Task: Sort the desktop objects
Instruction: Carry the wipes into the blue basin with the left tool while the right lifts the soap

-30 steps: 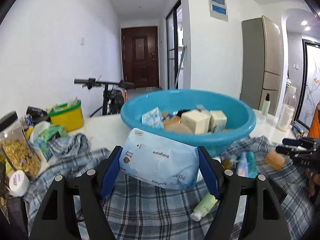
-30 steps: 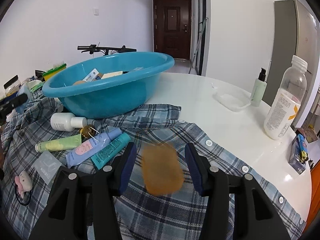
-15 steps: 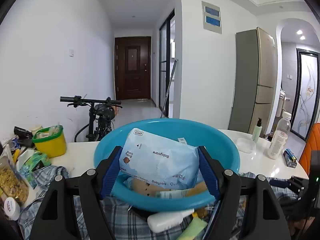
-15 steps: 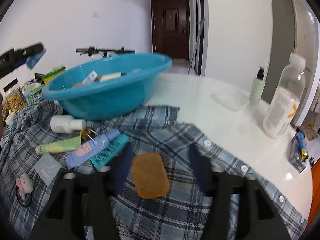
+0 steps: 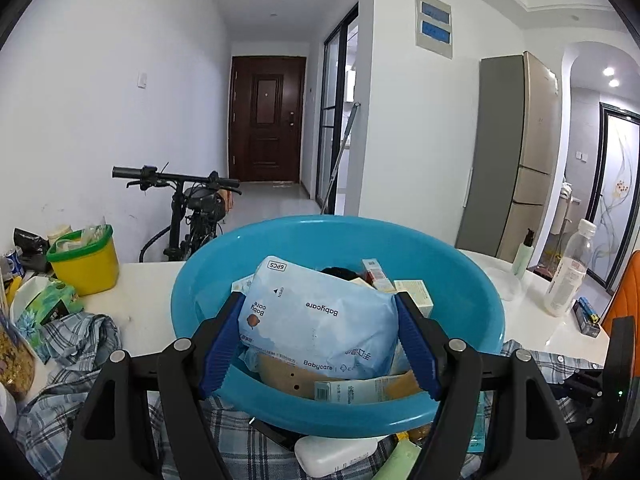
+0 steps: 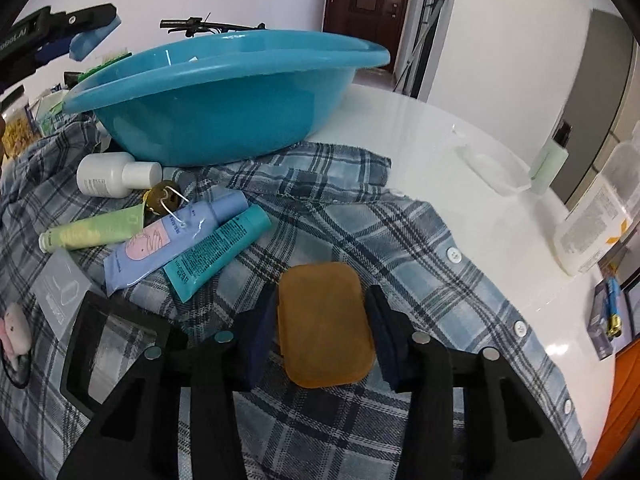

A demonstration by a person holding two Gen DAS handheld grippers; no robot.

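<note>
- Left wrist view: the left gripper [image 5: 320, 344] is clamped on the pale blue wipes pack [image 5: 316, 316], blue pads pressed against its two short ends, and it hangs over the middle of the blue basin [image 5: 476, 304].
- Under the pack lie boxes and cartons already sorted into the basin, so the pack looks ready to be let go.
- To do this well, I would lower the pack until it rests on the pile, then spread the fingers evenly so that it does not tip over the near rim.
- Right wrist view: the right gripper [image 6: 322, 330] straddles the amber soap bar [image 6: 326, 326], which lies flat on the plaid shirt [image 6: 400, 240]. The jaws sit narrow, just beside its long edges, but I cannot tell whether they grip it.
- A firm squeeze low on the bar would serve, since soap may slip.
- Tubes and a white bottle [image 6: 112, 174] wait near the basin's foot.
- Compared with a second ago, the left gripper has carried the pack from in front of the basin to above it, and the right has closed in around the soap.
</note>
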